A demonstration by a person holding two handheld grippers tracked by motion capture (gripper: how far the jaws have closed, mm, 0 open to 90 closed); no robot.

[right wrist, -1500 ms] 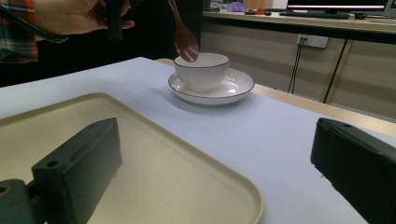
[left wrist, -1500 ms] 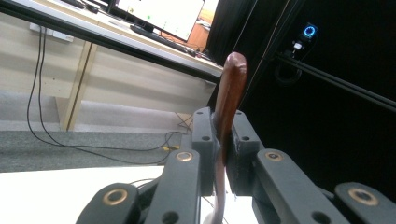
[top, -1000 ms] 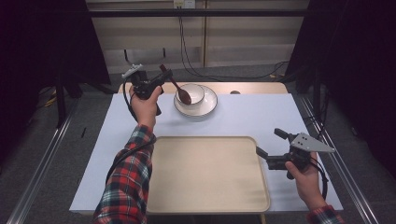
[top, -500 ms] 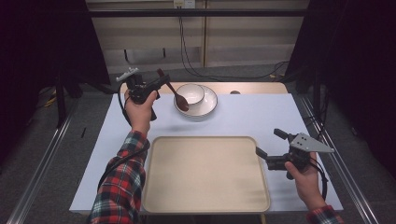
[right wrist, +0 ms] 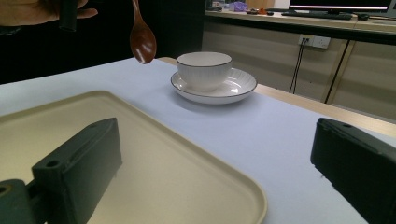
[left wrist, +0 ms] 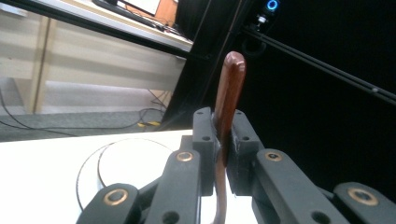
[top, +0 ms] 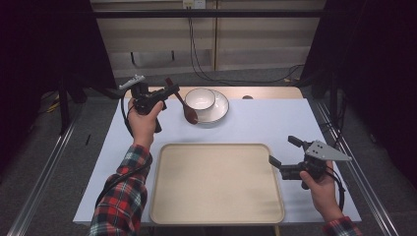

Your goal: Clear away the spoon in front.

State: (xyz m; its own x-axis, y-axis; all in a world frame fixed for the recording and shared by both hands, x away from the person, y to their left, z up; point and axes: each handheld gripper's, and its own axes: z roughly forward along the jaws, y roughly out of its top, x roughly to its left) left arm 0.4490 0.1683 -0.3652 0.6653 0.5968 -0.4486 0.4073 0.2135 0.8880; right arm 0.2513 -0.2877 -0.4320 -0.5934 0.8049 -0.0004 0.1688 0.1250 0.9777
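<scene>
A brown wooden spoon (top: pixel 179 98) hangs bowl-down in the air at the left rim of the white saucer (top: pixel 221 110), just left of the white cup (top: pixel 200 98) that stands on it. My left gripper (top: pixel 172 91) is shut on the spoon's handle. In the left gripper view the handle (left wrist: pixel 231 88) rises from between the closed jaws of the gripper (left wrist: pixel 221 135). My right gripper (top: pixel 283 150) stands open at the right edge of the beige tray (top: pixel 216 182), with nothing between its jaws. The right gripper view shows the spoon (right wrist: pixel 142 44), the cup (right wrist: pixel 204 67) and the saucer (right wrist: pixel 233 91) beyond the tray (right wrist: pixel 140 154).
A pale blue mat (top: pixel 275 120) covers the table, with bare mat to the right of the saucer and along both sides of the tray. Metal rails (top: pixel 44 191) run along both sides of the table. Cables (top: pixel 196 54) lie on the floor behind.
The left hand has drawn the spoon out of the cup, leftward and nearer, so that its bowl now hangs at the saucer's left rim. The right hand has kept still.
</scene>
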